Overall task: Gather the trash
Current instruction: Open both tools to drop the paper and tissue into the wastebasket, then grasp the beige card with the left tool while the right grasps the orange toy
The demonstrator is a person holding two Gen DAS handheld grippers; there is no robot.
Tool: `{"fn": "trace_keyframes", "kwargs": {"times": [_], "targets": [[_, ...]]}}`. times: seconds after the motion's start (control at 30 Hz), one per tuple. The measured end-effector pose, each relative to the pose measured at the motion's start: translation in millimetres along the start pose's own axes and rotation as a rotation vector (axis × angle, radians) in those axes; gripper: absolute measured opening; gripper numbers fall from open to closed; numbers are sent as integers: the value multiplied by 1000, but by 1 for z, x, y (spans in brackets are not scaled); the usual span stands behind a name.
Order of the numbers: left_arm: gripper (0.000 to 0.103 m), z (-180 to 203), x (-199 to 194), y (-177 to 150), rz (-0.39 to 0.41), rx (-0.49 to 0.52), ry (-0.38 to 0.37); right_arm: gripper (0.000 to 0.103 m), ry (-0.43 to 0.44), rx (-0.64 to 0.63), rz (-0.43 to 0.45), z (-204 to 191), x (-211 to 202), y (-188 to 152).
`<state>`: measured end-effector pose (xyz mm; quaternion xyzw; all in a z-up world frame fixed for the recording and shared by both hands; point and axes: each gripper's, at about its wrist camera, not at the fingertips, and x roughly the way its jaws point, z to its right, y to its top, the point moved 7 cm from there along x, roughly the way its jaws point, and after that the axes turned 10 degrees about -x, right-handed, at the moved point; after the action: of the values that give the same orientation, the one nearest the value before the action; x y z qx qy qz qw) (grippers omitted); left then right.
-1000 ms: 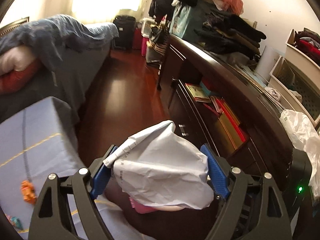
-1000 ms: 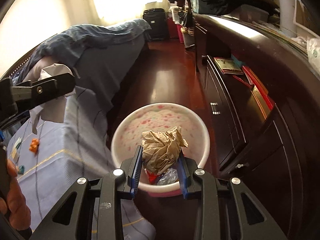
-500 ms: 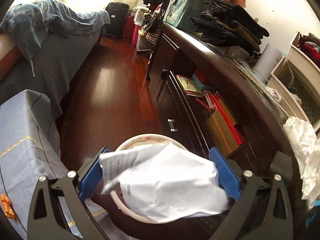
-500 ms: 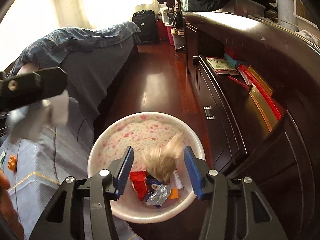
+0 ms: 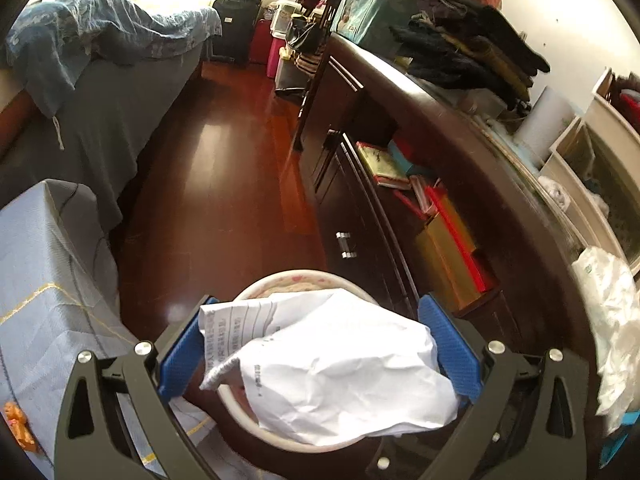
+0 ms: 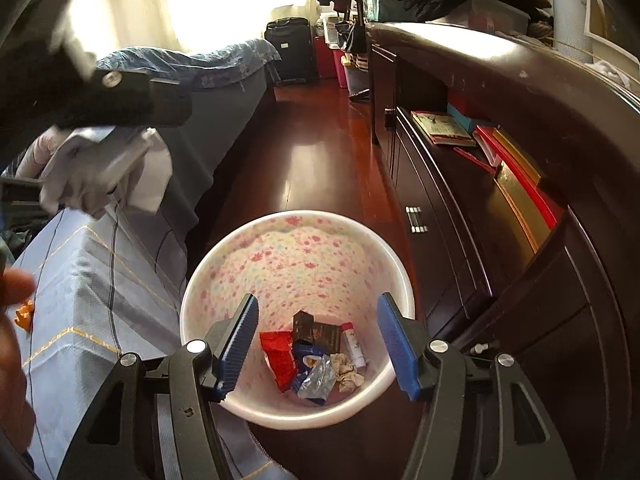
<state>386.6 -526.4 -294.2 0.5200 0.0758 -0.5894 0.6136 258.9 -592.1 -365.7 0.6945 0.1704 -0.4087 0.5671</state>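
Observation:
A white bin (image 6: 296, 214) with a pink flower pattern inside stands on the floor between bed and dresser. In it lie a red wrapper (image 6: 280, 352), a dark box (image 6: 316, 332) and a crumpled brown paper ball (image 6: 350, 372). My right gripper (image 6: 318, 308) hangs over the bin, its jaws opening with nothing between them. My left gripper (image 5: 318, 304) stands wide over the bin rim (image 5: 296, 274). A crumpled white printed paper (image 5: 340, 364) sags loosely between its blue pads (image 5: 180, 352). In the right wrist view that paper (image 6: 100, 176) shows blurred at the upper left.
A dark wood dresser (image 6: 520, 92) with books on an open shelf runs along the right. A bed with a blue-grey cover (image 5: 48, 280) is on the left, a small orange thing (image 5: 16, 424) on it. A white plastic bag (image 5: 612, 320) lies on the dresser. A hand (image 6: 12, 288) shows at the left edge.
The right jaws spread and the brown paper ball dropped into the bin. The left gripper brought the white paper over the bin, its jaws widened, and the paper sank lower.

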Motion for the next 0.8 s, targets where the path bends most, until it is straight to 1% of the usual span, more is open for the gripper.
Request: {"fn": "trace_keyframes", "kwargs": {"times": [0.03,0.07,0.1,0.13,0.17,0.2,0.23,0.27,0.3,0.33,0.37,0.4,0.43,0.47,0.5,0.53,0.57,0.6,0.63,0.8], "targets": [[100,0,0,2,22,-1,5,62,0,9,-4,1,-2,-3],[100,1,3,3,21,18,39,62,-1,13,-7,2,-2,-4],[100,2,4,3,10,32,54,62,0,17,-12,3,-2,-6],[100,5,4,4,6,30,28,62,0,23,-20,4,-2,-8],[100,6,3,4,22,29,21,62,0,25,-22,4,-3,-9],[100,6,6,5,31,55,75,62,1,27,-23,4,-4,-10],[100,6,8,3,11,70,98,62,1,26,-23,4,-4,-11],[100,8,10,1,-26,52,50,62,0,25,-25,3,-5,-12],[100,9,7,0,-32,15,-27,62,1,23,-25,2,-6,-12],[100,8,5,2,2,11,-24,62,3,23,-21,2,-7,-13],[100,3,10,1,10,56,78,62,2,24,-20,2,-8,-13],[100,1,15,-1,-19,69,106,62,0,25,-20,1,-9,-14],[99,2,14,-4,-68,11,-1,62,1,28,-20,1,-10,-14],[100,2,10,-3,-61,-33,-59,62,5,32,-16,2,-11,-15],[99,0,9,-1,-25,-4,6,62,8,35,-12,2,-12,-14],[100,0,11,-1,-23,29,48,62,7,39,-13,3,-13,-14],[100,0,15,-3,-45,41,55,62,8,44,-18,3,-12,-15],[100,-1,15,-5,-68,10,15,62,10,47,-19,3,-12,-15],[100,-2,14,-5,-69,-11,-3,62,15,53,-17,3,-14,-15],[100,-13,-4,-4,-37,-66,-9,62,27,57,-14,-1,-20,-17]]}}
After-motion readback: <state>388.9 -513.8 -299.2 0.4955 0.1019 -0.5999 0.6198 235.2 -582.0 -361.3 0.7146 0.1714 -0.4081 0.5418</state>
